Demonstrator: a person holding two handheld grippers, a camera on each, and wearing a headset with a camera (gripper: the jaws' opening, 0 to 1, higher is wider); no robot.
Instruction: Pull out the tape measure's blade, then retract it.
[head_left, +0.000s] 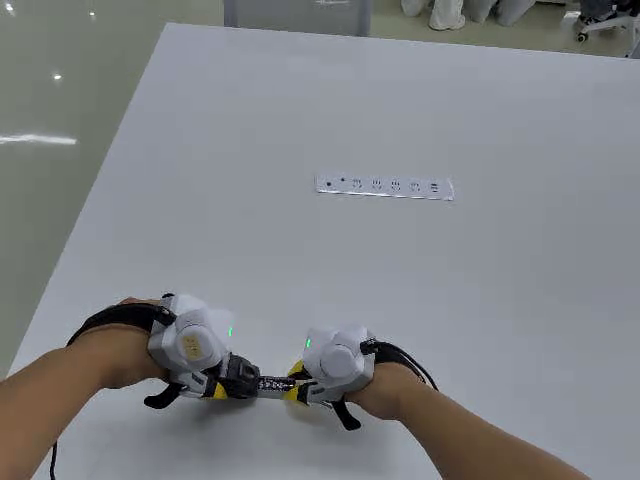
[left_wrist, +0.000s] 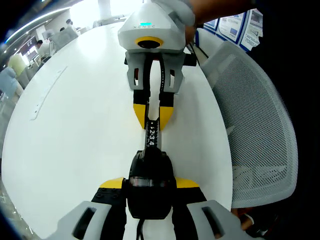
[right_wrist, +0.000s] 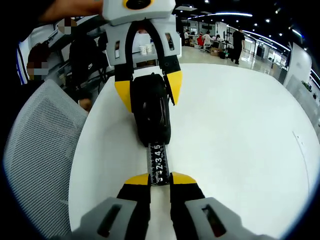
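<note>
While left tongs (left_wrist: 150, 184) clamp the tape measure (right_wrist: 151, 107), right tongs (right_wrist: 160, 177) pinch its blade (left_wrist: 152, 134), stretched straight between them.

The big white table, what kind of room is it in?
Probably an open-plan office or lab: the white table has a socket strip on it, a mesh office chair stands beside it, and people stand farther back.

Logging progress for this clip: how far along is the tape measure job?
Done: left gripper holds the tape measure case, right gripper pinches the blade by its tip. In hand: a short stretch of blade is out, numerals 2-4 showing. Left: retraction; one moment can't tell pulling from retracting.
</note>
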